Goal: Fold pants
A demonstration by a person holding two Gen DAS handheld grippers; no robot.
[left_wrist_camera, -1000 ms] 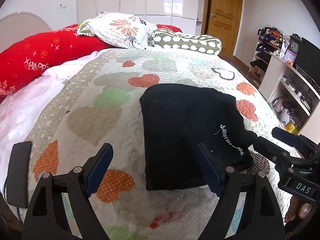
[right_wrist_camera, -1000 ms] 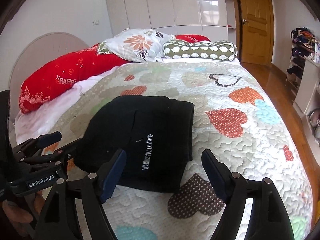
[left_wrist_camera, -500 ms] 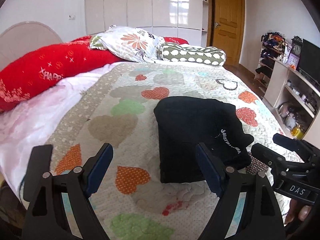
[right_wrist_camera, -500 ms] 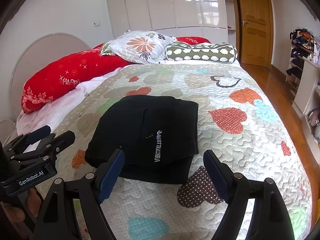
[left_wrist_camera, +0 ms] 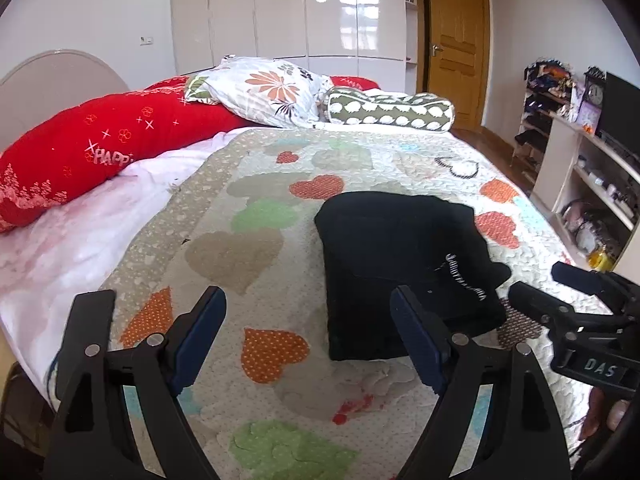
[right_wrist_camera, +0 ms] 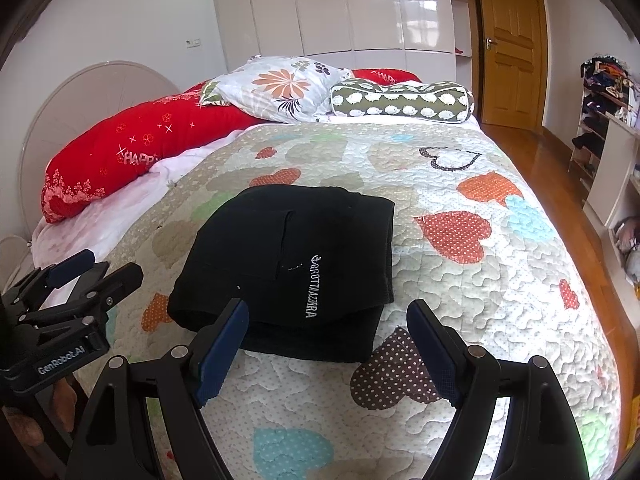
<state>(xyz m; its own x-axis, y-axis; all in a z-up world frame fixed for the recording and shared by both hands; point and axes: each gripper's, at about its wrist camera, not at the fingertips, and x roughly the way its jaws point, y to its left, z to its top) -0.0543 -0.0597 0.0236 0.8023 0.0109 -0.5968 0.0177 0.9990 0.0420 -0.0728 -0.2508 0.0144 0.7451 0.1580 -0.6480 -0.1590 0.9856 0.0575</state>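
The black pants (right_wrist_camera: pixel 292 264) lie folded into a compact stack on the heart-patterned quilt (right_wrist_camera: pixel 500 280), white lettering on top. In the left wrist view the pants (left_wrist_camera: pixel 400 272) sit ahead and to the right. My left gripper (left_wrist_camera: pixel 308 312) hangs open above the quilt, nothing between its fingers, short of the stack's near left corner. My right gripper (right_wrist_camera: pixel 328 320) is open too, hovering over the near edge of the pants without touching them. Each gripper shows in the other's view: the right gripper (left_wrist_camera: pixel 560 296) at the far right, the left gripper (right_wrist_camera: pixel 96 272) at the far left.
Red bolster (right_wrist_camera: pixel 132 152), floral pillow (right_wrist_camera: pixel 280 88) and green patterned bolster (right_wrist_camera: pixel 400 100) line the bed's head. A white wardrobe (right_wrist_camera: pixel 360 4) and wooden door (right_wrist_camera: pixel 508 40) stand behind. Shelves (left_wrist_camera: pixel 580 160) with clutter flank the bed's right side, wooden floor (right_wrist_camera: pixel 560 184) between.
The left gripper has drawn back and risen a little, so the pants look smaller and farther. The right gripper also pulled back slightly. Both stay open; the pants have not moved.
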